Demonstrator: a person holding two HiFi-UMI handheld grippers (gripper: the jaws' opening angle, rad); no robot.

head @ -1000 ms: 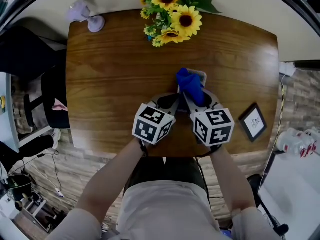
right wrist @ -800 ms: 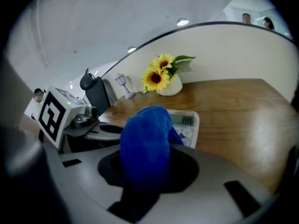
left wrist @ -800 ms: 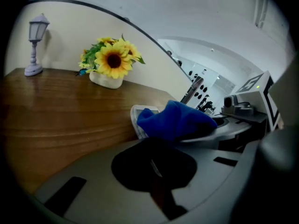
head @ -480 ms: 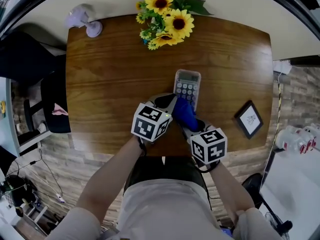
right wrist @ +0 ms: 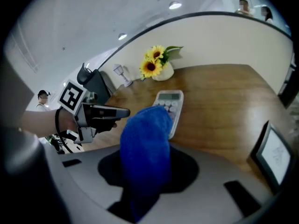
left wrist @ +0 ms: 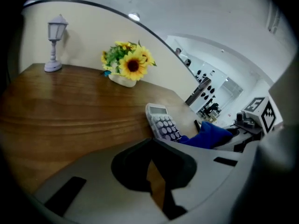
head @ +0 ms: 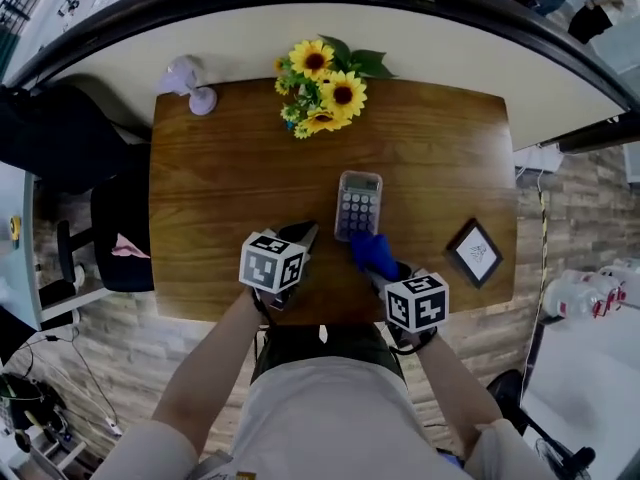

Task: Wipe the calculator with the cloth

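The floor (head: 120, 328) is made of long grey-brown planks. A pale, smooth wall (head: 450, 48) runs along the far side of the table. The table (head: 230, 158) is big and brown. It is shiny wood with wavy lines in it and has round corners. A black chair (head: 115, 213) stands at its left side.

A bunch of sunflowers (head: 322, 93) sits at the far edge of the table. They have yellow petals, dark middles and green leaves.

The left gripper (head: 305, 233) is over the near part of the table, just left of the calculator and not touching it. It is smooth grey plastic. Its jaws are closed tip to tip, with only a thin slit behind the tips, and nothing is in them.

The right gripper (head: 383, 268) is on the other side, near the front edge of the table. Its jaws are squeezed on the blue cloth (head: 368, 248). The cloth is soft and fuzzy and sticks out in a fat, round lump. Its tip rests at the near end of the calculator.

The calculator (head: 357, 205) lies flat near the middle of the table. It is a grey box shape with rows of little round keys and a small screen at the far end.

A small, dark, square picture frame (head: 474, 252) sits to the right. A tiny pale lamp (head: 188, 80) stands at the far left corner.
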